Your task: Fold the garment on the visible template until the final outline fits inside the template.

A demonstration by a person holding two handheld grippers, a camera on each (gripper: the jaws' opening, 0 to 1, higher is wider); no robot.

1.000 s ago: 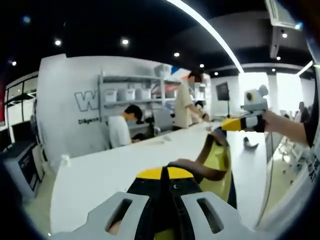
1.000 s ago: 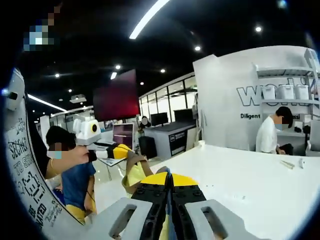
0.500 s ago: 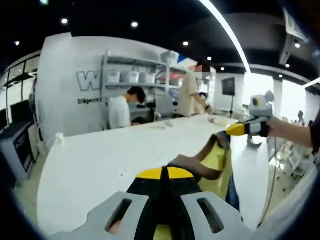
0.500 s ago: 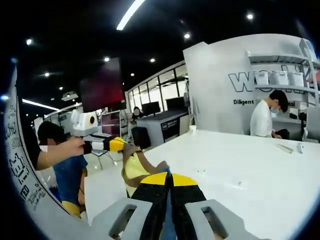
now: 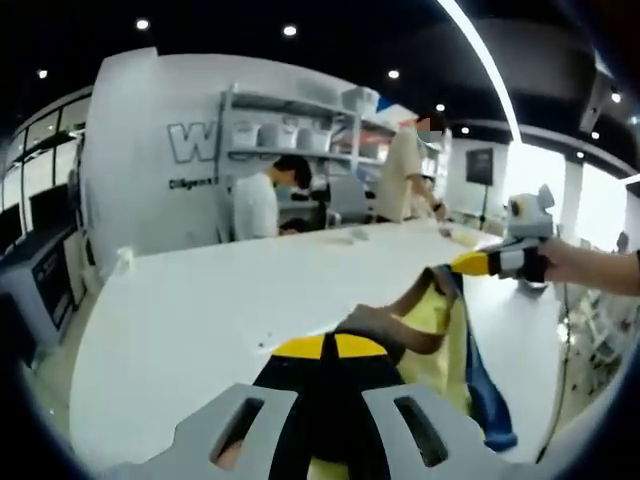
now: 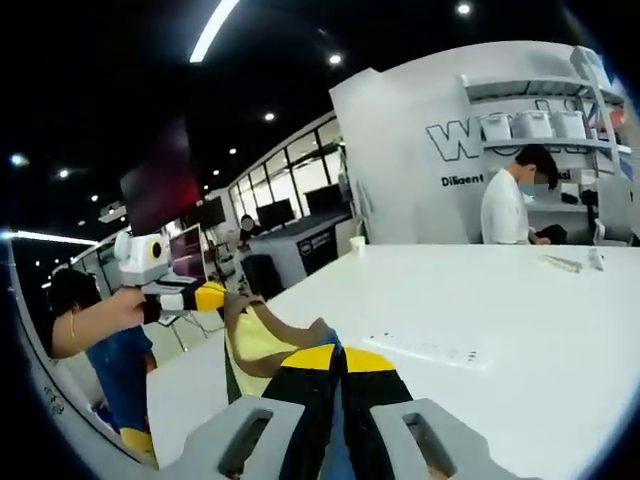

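Observation:
A yellow garment point(image 5: 440, 330) with brown trim and a blue part hangs stretched in the air between my two grippers, above the near edge of a long white table point(image 5: 200, 310). My left gripper point(image 5: 325, 350) is shut on one end of it. My right gripper point(image 5: 455, 265) comes in from the right of the left gripper view, shut on the other end. In the right gripper view my right gripper point(image 6: 338, 358) is shut on the garment point(image 6: 255, 340), and my left gripper point(image 6: 215, 296) holds its far end at the left.
The white table point(image 6: 520, 330) stretches away toward shelves with white bins point(image 5: 290, 135) and a grey wall. A person in white point(image 5: 260, 200) sits at the far end and another point(image 5: 405, 175) stands beside. Small items point(image 6: 570, 262) lie on the far table.
Both views have tilted down, bringing more of the tabletop into sight. The garment stays stretched between the shut grippers, and its blue part now hangs lower at the right.

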